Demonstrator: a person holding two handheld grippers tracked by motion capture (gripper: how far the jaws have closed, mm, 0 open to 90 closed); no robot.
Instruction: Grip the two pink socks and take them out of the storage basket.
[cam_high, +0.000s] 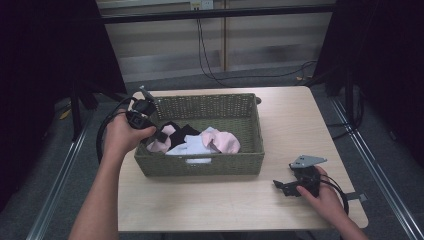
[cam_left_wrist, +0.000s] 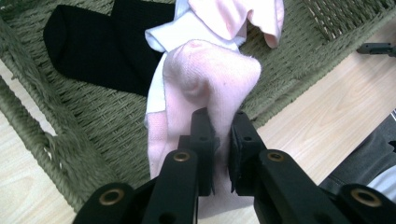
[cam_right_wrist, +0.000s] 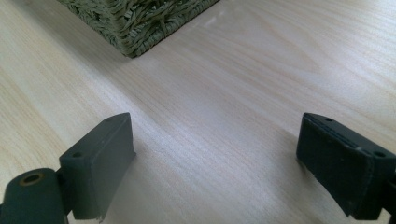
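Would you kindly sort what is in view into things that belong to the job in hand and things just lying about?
In the job:
- pink sock, pinched by the left gripper
- basket it comes from
- right gripper, open over the table

Lying about:
- black sock
- white sock
- other pink sock
- floor cables

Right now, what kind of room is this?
Probably a lab or workshop set up for filming, not a home. A small wooden table stands on grey carpet, black curtains hang at both sides, and cables run down the back wall.
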